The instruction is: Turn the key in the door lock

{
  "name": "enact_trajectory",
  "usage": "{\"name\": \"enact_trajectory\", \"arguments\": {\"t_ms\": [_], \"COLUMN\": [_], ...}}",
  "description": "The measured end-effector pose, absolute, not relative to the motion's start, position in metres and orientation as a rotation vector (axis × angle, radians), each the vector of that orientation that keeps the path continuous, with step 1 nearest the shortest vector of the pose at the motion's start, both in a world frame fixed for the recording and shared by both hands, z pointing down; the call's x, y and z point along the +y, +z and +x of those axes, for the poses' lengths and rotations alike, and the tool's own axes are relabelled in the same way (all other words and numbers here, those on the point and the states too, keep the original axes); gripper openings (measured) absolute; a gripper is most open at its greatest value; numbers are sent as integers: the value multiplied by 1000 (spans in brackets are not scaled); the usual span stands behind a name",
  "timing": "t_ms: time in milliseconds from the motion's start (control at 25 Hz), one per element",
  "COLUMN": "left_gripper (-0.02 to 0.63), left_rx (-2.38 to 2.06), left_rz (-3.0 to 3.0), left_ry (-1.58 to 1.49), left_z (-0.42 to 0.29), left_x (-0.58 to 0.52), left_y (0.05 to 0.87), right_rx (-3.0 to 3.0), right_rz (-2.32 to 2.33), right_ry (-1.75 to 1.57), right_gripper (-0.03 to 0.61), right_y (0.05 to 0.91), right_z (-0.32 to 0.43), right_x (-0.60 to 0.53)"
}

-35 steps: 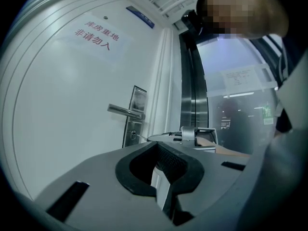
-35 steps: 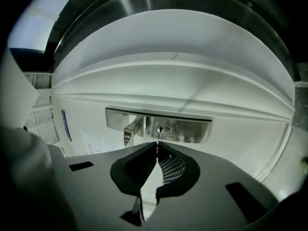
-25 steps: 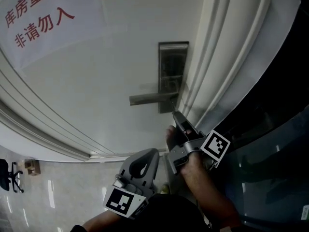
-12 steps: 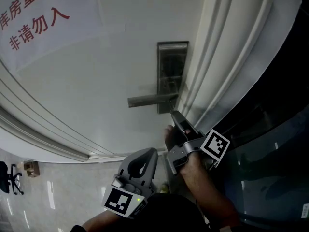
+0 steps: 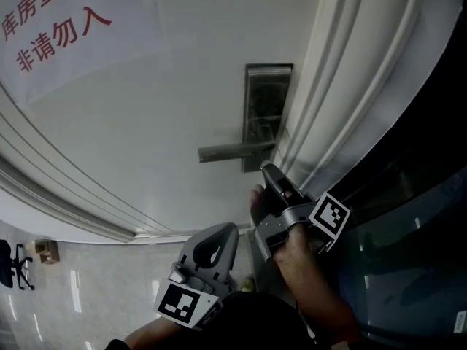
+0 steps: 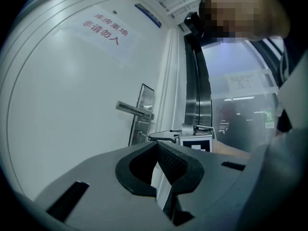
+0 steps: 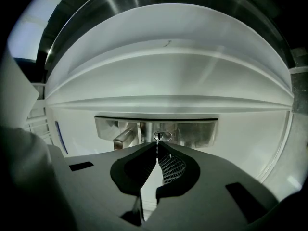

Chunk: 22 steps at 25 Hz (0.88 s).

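Note:
A steel lock plate [image 5: 267, 111] with a lever handle [image 5: 232, 152] sits on the white door [image 5: 160, 122]. My right gripper [image 5: 267, 172] points at the plate's lower end, just under the lever. In the right gripper view its jaws are shut at the tips [image 7: 157, 147] on a thin key [image 7: 157, 141] that runs into the oval keyhole [image 7: 163, 136]. My left gripper [image 5: 216, 248] hangs low and back from the door, shut with nothing in it [image 6: 156, 144]. From the left gripper view, the right gripper [image 6: 156, 137] touches the plate [image 6: 143, 110].
White door-frame mouldings [image 5: 343, 86] run just right of the lock. A dark glass panel [image 5: 416, 254] stands further right. A paper sign with red characters [image 5: 55, 28] hangs on the door at upper left. An office chair [image 5: 14, 265] and a small box [image 5: 49, 251] stand on the floor.
The right gripper stays at the lock plate's lower end. The head view has shifted slightly, so the plate shows a little further right. The left gripper has not moved.

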<state>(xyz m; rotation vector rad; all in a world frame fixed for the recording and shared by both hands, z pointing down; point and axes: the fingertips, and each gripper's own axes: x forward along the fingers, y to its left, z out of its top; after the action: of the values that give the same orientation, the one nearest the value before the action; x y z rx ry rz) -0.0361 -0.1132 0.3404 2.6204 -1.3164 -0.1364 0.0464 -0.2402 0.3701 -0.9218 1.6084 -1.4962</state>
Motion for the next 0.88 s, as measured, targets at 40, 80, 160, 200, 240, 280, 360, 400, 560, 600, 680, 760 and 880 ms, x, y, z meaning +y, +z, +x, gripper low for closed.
{"name": "enact_trajectory", "arguments": {"t_ms": [40, 80, 160, 200, 240, 280, 360, 400, 560, 600, 680, 760, 880], "left_gripper": [5, 6, 6, 5, 5, 6, 5, 6, 6, 6, 5, 6, 6], "left_rx": [-1317, -1316, -1310, -1306, -1302, -1298, -1293, -1291, -1292, -1295, -1301, -1306, -1311], "left_rz": [2621, 2622, 2625, 2627, 2628, 2629, 2631, 2632, 2628, 2626, 2620, 2615, 2608], "left_ry": [-136, -135, -135, -135, -135, -134, -132, -131, -125, -123, -121, -121, -121], "left_z": [-36, -36, -35, -34, -33, -32, -30, -30, -31, -33, -36, -39, -43], "left_x": [-114, -114, -114, -115, -115, -115, -116, -117, -120, -121, -123, -125, -128], "left_y": [341, 341, 341, 341, 340, 340, 341, 341, 343, 343, 344, 345, 346], "right_rx": [1600, 1592, 1580, 1572, 1561, 1547, 1522, 1512, 1494, 1493, 1491, 1491, 1483], "right_rz": [-921, -925, -943, -950, -952, -953, -953, -952, -956, -957, -958, -963, -974], "right_ry": [-1500, -1503, -1505, -1507, -1508, -1510, -1512, -1512, -1508, -1506, -1503, -1500, -1499], "right_gripper": [20, 20, 18, 20, 20, 20, 19, 19, 20, 20, 19, 19, 20], "right_y": [370, 370, 371, 371, 371, 370, 370, 370, 369, 369, 369, 369, 369], "right_z": [46, 47, 48, 48, 47, 46, 44, 43, 41, 41, 40, 39, 38], "right_x": [-240, -240, -240, -240, -241, -241, -243, -245, -251, -252, -255, -259, -266]}}
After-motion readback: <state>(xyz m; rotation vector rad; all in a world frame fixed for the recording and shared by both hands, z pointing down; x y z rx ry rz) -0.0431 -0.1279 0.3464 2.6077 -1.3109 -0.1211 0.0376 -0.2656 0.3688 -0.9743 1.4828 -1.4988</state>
